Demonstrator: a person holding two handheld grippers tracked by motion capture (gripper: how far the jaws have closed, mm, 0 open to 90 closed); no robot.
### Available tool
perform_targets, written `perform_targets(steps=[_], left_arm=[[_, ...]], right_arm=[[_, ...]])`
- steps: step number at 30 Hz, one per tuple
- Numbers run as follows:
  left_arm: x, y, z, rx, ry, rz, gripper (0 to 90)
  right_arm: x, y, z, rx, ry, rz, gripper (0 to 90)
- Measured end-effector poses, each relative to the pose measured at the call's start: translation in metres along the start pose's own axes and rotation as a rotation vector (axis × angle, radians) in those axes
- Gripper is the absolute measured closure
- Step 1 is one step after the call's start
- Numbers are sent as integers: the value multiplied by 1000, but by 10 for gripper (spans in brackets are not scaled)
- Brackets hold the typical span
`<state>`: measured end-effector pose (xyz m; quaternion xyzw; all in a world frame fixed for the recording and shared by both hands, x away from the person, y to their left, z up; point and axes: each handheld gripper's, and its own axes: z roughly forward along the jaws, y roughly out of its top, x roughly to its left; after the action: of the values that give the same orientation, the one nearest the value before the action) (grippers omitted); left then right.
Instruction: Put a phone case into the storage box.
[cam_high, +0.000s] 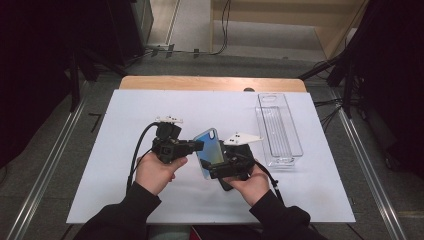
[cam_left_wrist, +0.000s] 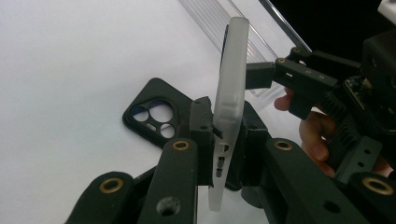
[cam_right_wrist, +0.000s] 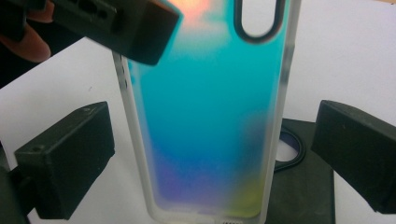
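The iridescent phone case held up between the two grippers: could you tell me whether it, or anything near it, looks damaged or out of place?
Nothing stands out. The iridescent phone case shows no cracks; the left gripper clamps its edge, held above the table. The black phone case lies flat on the white table, and the clear tray sits square.

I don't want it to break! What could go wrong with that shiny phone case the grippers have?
1. The left gripper pinches the iridescent phone case only by its thin edge, above the table, so it might slip out and fall.
2. The right gripper has its jaws wide open around the case; closing carelessly could knock it loose.
3. The black phone case lies right underneath and could get bumped.
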<state>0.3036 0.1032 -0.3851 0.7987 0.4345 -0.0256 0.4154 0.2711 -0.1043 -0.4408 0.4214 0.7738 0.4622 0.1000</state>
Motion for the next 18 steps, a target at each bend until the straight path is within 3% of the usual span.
perform_targets(steps=[11, 13, 18], left_arm=[[-10, -4, 9, 13, -18, 12, 809], [-11, -4, 10, 15, -21, 19, 809], [-12, -5, 11, 14, -19, 21, 808]], right_arm=[[0, 0, 5, -2, -18, 6, 0], [-1, -1, 4, -11, -4, 13, 76], [-2, -1, 2, -22, 13, 9, 140]])
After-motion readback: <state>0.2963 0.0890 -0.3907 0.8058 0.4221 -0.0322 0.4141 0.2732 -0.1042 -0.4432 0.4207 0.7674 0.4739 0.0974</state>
